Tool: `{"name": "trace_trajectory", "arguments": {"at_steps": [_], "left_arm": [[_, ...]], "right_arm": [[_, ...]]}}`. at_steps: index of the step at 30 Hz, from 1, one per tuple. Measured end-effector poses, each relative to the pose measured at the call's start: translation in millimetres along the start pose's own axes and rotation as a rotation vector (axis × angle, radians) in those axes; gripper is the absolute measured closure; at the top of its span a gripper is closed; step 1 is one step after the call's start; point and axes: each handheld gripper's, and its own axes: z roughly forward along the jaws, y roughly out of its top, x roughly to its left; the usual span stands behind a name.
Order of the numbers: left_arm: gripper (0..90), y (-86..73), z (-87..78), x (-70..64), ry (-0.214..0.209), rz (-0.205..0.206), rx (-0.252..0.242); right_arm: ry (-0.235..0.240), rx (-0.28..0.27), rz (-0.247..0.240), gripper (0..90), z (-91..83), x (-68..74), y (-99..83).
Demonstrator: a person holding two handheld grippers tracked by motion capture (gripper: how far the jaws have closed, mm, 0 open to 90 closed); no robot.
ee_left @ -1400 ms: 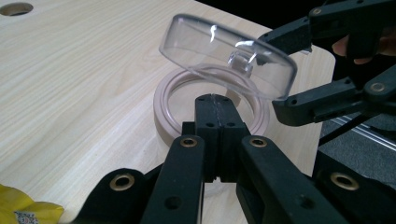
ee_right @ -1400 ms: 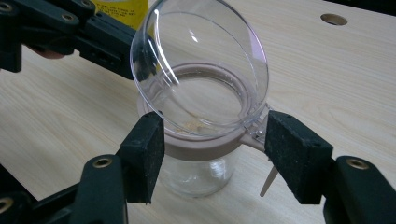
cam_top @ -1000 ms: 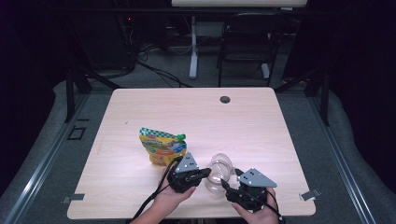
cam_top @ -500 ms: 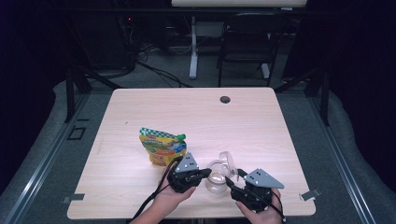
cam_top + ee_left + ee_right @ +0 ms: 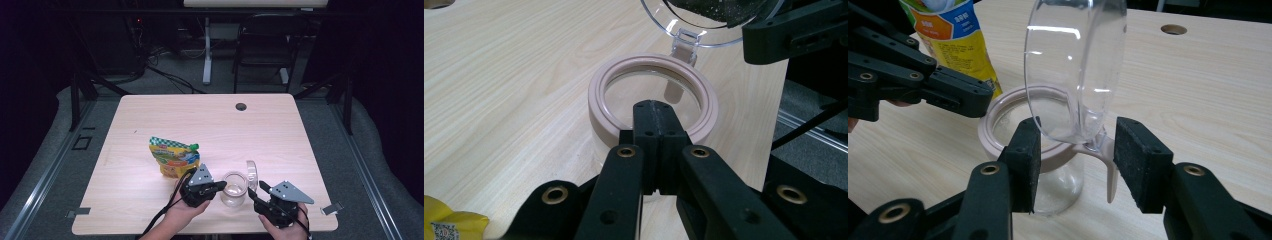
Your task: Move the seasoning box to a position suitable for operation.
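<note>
Left gripper view: left tool (image 5: 655, 112) pressed together, pinching near rim of clear jar (image 5: 651, 107) by its beige collar, likely to steady it while lid swings. Right gripper view: right tool (image 5: 1077, 152) spread wide, pads either side of hinged clear lid (image 5: 1075, 70), touching it or not cannot tell; lid standing upright on its beige hinge strap, jar mouth open and seemingly empty. High view: jar (image 5: 233, 188) close to front edge of desk (image 5: 165, 115), right of centre, between both tools. Just beyond left tool, yellow-and-green snack pouch (image 5: 174, 157) upright, near but apart from jar, probably next to be poured. Cable hole (image 5: 241, 106) near rear edge. Upright lid partly in way of pouring from right.
</note>
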Motion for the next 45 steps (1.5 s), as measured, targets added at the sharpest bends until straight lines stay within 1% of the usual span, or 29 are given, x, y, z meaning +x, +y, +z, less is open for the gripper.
{"name": "trace_trajectory", "arguments": {"at_steps": [1, 2, 3, 4, 5, 7, 10, 12, 14, 15, 18, 19, 22, 24, 27, 28, 32, 33, 34, 35, 36, 38, 39, 40, 41, 42, 45], "left_arm": [[90.0, 0.0, 0.0, 0.0, 0.0, 0.0, 0.0], [90.0, 0.0, 0.0, 0.0, 0.0, 0.0, 0.0], [90.0, 0.0, 0.1, 0.0, -0.001, -0.001, -0.001], [90.0, 0.0, 0.1, 0.0, -0.001, -0.001, -0.001], [90.0, 0.0, 0.1, -0.1, 0.0, -0.002, -0.001], [90.0, 0.0, 0.2, 0.0, -0.002, -0.005, -0.001], [90.0, -0.1, 0.1, -0.2, 0.001, -0.004, -0.001], [90.0, -0.2, 0.1, -0.2, 0.001, -0.003, -0.002], [90.0, -0.4, -0.1, -0.3, 0.002, -0.002, -0.002], [90.0, -0.5, -0.3, -0.4, 0.002, -0.002, -0.001], [89.3, -0.8, -1.0, -0.3, 0.007, 0.0, -0.005], [89.0, -1.1, -3.0, 1.2, 0.01, -0.004, -0.003], [88.4, -2.0, -10.0, 5.3, 0.023, -0.025, -0.015], [88.1, -2.8, -14.3, 7.8, 0.031, -0.034, -0.022], [87.5, -3.7, -17.8, 9.6, 0.041, -0.041, -0.019], [87.3, -6.0, -20.3, 11.3, 0.047, -0.048, -0.022], [86.6, -9.2, -23.3, 13.3, 0.059, -0.051, -0.021], [86.4, -11.5, -25.6, 14.5, 0.066, -0.059, -0.02], [86.3, -12.9, -26.9, 15.1, 0.071, -0.065, -0.02], [86.0, -13.8, -28.3, 15.8, 0.074, -0.063, -0.015], [85.8, -14.8, -28.9, 15.7, 0.081, -0.069, -0.018], [85.4, -15.9, -30.2, 16.3, 0.082, -0.07, -0.014], [85.1, -18.3, -32.5, 16.7, 0.093, -0.075, -0.012], [84.8, -18.3, -32.5, 16.7, 0.093, -0.075, -0.012], [84.4, -21.2, -35.4, 17.5, 0.104, -0.081, -0.012], [84.1, -22.0, -36.8, 17.9, 0.109, -0.081, -0.009], [83.3, -25.8, -42.6, 19.3, 0.129, -0.091, -0.012]], "right_arm": [[0.0, 0.0, 0.0, 54.1, 0.0, 0.0, 0.0], [0.003, 0.003, 0.022, 54.6, -1.0, -4.0, -1.0], [0.003, 0.002, 0.033, 54.7, -1.0, -5.2, -1.4], [0.003, 0.002, 0.033, 54.7, -1.0, -5.2, -1.4], [0.013, 0.007, 0.06, 54.8, -0.8, -8.3, -2.1], [0.022, 0.009, 0.081, 54.9, 0.1, -9.7, -2.6], [0.019, 0.015, 0.089, 54.2, 1.9, -9.4, -2.2], [0.021, 0.01, 0.086, 54.1, 3.5, -7.6, -1.9], [0.01, 0.013, 0.075, 54.3, 5.0, -6.7, -1.7], [0.001, 0.014, 0.075, 55.0, 6.0, -6.3, -1.5], [0.002, 0.014, 0.078, 56.3, 7.6, -6.8, -1.2], [0.007, 0.018, 0.083, 58.4, 9.2, -7.8, -1.1], [0.019, 0.014, 0.091, 60.5, 11.4, -8.9, -0.8], [0.014, 0.022, 0.082, 62.5, 12.0, -9.8, 0.1], [0.019, 0.027, 0.09, 64.1, 13.2, -11.7, 0.9], [0.031, 0.028, 0.103, 65.2, 14.2, -14.4, 1.9], [0.035, 0.031, 0.111, 66.2, 15.7, -19.6, 3.5], [0.035, 0.028, 0.118, 66.0, 17.7, -23.9, 4.3], [0.036, 0.026, 0.127, 65.9, 18.6, -25.3, 4.6], [0.037, 0.028, 0.134, 65.9, 19.8, -28.3, 5.3], [0.04, 0.026, 0.138, 65.8, 21.2, -30.7, 5.8], [0.045, 0.027, 0.148, 65.8, 23.8, -34.4, 6.8], [0.042, 0.025, 0.153, 65.9, 26.1, -36.8, 7.4], [0.042, 0.025, 0.153, 65.9, 26.1, -36.8, 7.4], [0.052, 0.033, 0.157, 66.2, 29.6, -40.5, 8.8], [0.06, 0.032, 0.164, 66.4, 32.0, -41.5, 9.1], [0.077, 0.038, 0.164, 67.2, 38.9, -42.6, 11.1]]}}
